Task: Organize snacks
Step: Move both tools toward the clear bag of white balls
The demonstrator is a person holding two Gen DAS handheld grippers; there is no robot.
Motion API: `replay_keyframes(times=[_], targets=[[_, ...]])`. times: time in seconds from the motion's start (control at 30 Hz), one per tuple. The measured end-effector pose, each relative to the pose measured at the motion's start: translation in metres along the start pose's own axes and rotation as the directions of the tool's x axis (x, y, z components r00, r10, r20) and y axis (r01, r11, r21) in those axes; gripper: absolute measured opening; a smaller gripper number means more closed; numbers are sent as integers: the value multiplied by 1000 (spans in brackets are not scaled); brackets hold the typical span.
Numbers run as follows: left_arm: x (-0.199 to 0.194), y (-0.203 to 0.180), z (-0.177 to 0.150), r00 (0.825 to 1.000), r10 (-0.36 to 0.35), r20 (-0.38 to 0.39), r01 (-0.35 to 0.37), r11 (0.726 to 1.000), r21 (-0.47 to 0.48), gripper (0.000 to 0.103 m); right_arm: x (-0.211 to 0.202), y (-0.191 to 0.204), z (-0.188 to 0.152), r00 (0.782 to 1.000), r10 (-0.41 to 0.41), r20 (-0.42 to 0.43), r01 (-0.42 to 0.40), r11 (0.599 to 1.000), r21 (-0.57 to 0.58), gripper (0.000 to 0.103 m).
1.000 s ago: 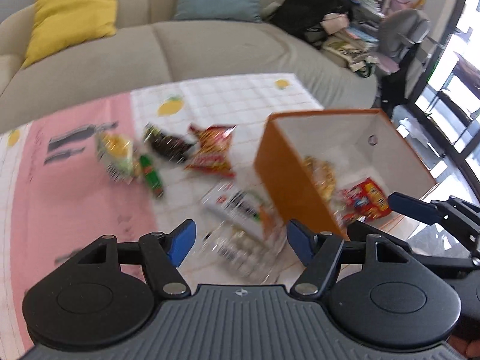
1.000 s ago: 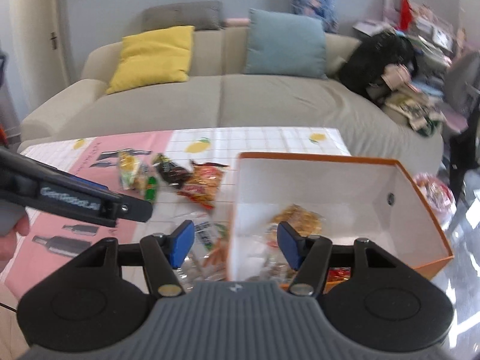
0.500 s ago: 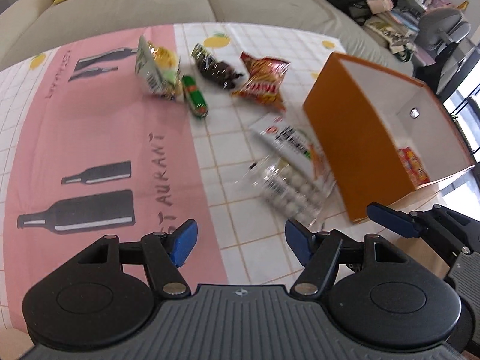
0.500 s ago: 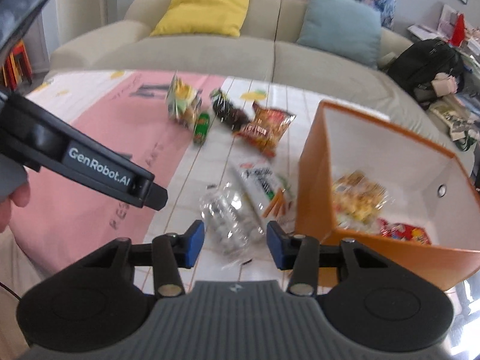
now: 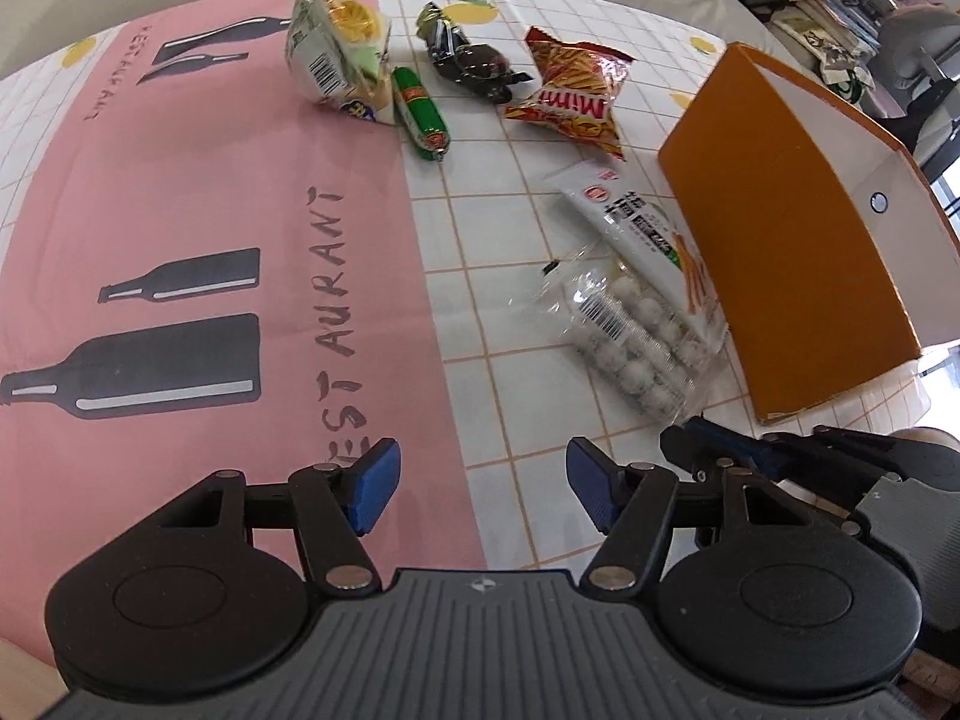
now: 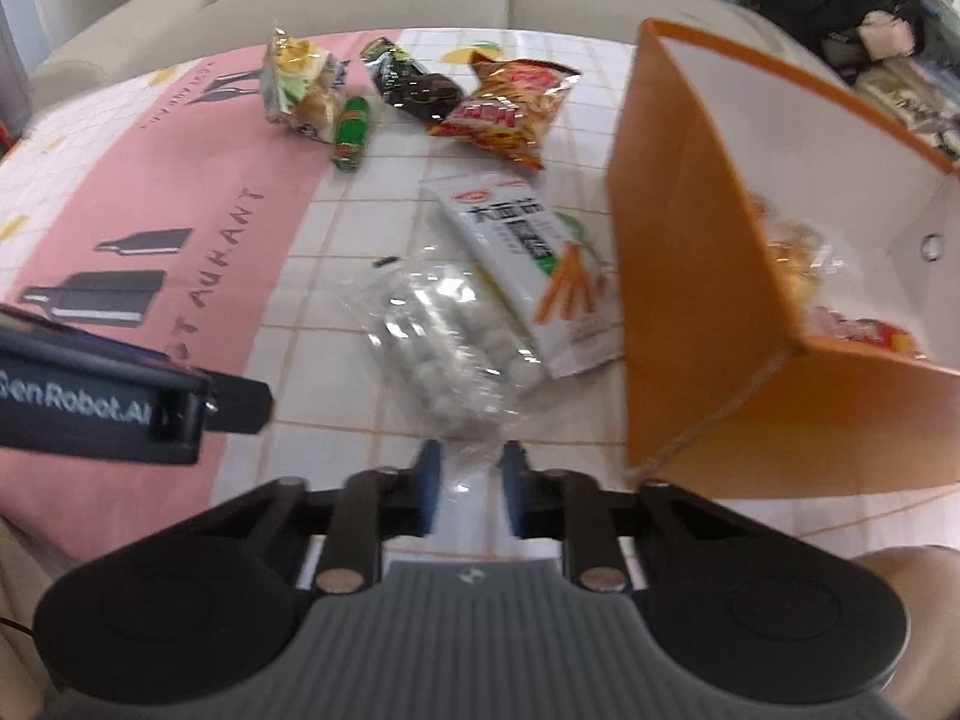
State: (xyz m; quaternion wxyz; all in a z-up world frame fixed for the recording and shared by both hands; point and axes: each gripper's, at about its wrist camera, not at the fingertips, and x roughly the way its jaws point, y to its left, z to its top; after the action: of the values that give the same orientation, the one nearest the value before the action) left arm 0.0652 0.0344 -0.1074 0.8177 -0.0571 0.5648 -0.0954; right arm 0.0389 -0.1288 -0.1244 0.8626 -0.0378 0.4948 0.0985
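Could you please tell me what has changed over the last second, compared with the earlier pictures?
Both grippers have come down toward the table. The right gripper has closed from wide open onto the near edge of the clear bag of white balls. The left gripper, with nothing between its fingers, is closing slightly. The other snacks and the orange box stayed put.

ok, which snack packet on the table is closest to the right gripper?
The clear bag of white balls; the right gripper is pinching its near edge. Every other packet lies farther away.
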Motion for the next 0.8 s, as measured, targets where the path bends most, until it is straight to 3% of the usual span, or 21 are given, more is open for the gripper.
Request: replay_keyframes(times=[0.37, 0.43, 0.5, 0.6, 0.7, 0.8], targets=[[-6, 23, 5, 1000, 7, 15, -6, 996, -84, 75, 5, 36, 3, 989, 138, 55, -130, 983, -127, 0], [-6, 24, 7, 1000, -8, 17, 10, 995, -94, 75, 1, 41, 3, 988, 141, 57, -131, 979, -155, 4], [-5, 21, 10, 999, -31, 25, 34, 994, -104, 75, -6, 41, 1, 991, 107, 76, -92, 979, -179, 4], [-1, 11, 16, 997, -68, 41, 73, 990, -120, 78, -17, 35, -1, 991, -17, 131, 42, 980, -192, 4], [5, -3, 22, 995, -96, 41, 100, 985, -137, 84, -19, 28, -1, 977, -126, 175, 159, 969, -189, 5], [14, -20, 32, 994, -107, 28, 110, 981, -159, 86, -17, 27, -3, 963, -175, 205, 218, 953, -209, 5]])
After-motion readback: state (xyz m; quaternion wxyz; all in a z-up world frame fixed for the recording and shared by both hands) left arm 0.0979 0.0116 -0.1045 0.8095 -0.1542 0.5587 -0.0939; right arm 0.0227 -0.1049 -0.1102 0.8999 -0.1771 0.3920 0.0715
